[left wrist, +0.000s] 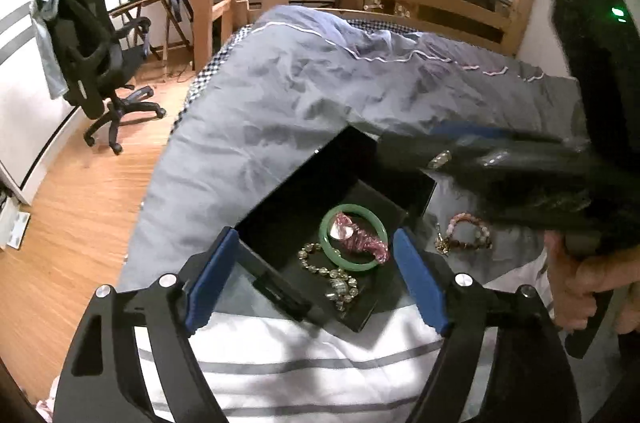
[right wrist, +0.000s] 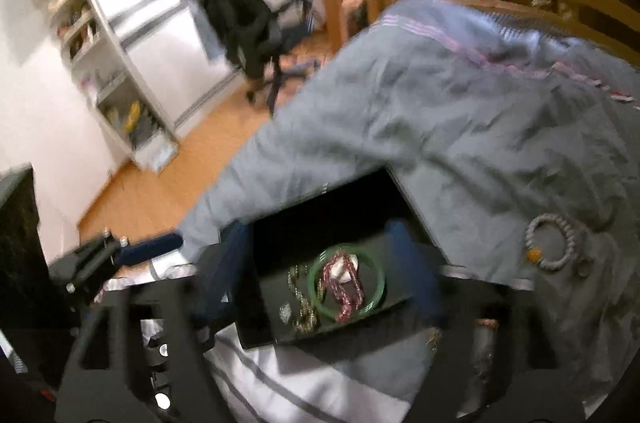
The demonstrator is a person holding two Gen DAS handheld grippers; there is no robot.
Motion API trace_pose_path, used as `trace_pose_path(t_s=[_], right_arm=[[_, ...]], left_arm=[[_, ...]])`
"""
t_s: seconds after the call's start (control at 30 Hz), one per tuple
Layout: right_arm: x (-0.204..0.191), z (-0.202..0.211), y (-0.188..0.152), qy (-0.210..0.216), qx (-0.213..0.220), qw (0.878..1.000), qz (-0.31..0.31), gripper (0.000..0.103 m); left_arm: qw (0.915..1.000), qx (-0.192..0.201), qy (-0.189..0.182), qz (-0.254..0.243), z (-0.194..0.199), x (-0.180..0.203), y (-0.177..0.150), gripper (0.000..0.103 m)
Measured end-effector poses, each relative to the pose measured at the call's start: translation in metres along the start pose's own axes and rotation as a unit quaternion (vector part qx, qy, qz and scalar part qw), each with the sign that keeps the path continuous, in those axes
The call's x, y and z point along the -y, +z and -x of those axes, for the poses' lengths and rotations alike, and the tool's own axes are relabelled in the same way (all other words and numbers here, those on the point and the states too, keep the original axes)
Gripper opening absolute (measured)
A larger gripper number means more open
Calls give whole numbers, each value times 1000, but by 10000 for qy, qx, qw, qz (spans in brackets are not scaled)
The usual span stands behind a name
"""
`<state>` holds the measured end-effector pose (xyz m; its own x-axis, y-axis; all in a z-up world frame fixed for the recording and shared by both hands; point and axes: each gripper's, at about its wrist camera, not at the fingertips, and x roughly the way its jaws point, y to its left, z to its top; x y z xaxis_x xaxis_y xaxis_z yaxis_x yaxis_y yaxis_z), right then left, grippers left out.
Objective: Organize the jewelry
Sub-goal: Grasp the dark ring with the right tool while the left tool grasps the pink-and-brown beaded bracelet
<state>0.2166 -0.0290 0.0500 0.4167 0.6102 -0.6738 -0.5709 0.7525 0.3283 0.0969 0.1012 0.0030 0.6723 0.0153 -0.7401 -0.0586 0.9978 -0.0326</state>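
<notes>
Your left gripper (left wrist: 316,287) stands wide over the open black box (left wrist: 280,207), nothing between its blue pads, so the way down into the box is free. The floor of the box is crowded: a green bangle (left wrist: 354,237), a red beaded string (left wrist: 362,241) and a clear bead bracelet (left wrist: 334,277) fill its near side. Your right gripper (right wrist: 324,275) hangs over the same opening and bars the right-hand approach. The grey duvet (left wrist: 288,91) beyond lies bare.

Open left tongs (left wrist: 318,283) over black box (left wrist: 288,199) with green bangle (left wrist: 354,237).
</notes>
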Motion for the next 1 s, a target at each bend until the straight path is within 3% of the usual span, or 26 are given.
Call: trace_pose_path(t_s=[0.17,0.23,0.43,0.67,0.83,1.0], right_arm=[[10,47,18,-387,491,9979,-153,99],[15,69,26,-522,549,9970,-135,99],[26,120,34,-760,531,9957,-2,99],[36,168,25,-902,571,9942,114,99],[55,175,16,-962,528,9940,23,99],[86,156,3,-1110,394,9930,-116,99]], left_arm=[[9996,226,146,76,28,3,7,90],[9994,335,87,59,43,11,8,96],[9990,414,11,-148,70,45,9,97],[9990,180,-275,-292,72,94,-2,97],[9980,37,-386,-502,61,122,-9,97],[9965,-168,-527,-628,30,137,-16,97]])
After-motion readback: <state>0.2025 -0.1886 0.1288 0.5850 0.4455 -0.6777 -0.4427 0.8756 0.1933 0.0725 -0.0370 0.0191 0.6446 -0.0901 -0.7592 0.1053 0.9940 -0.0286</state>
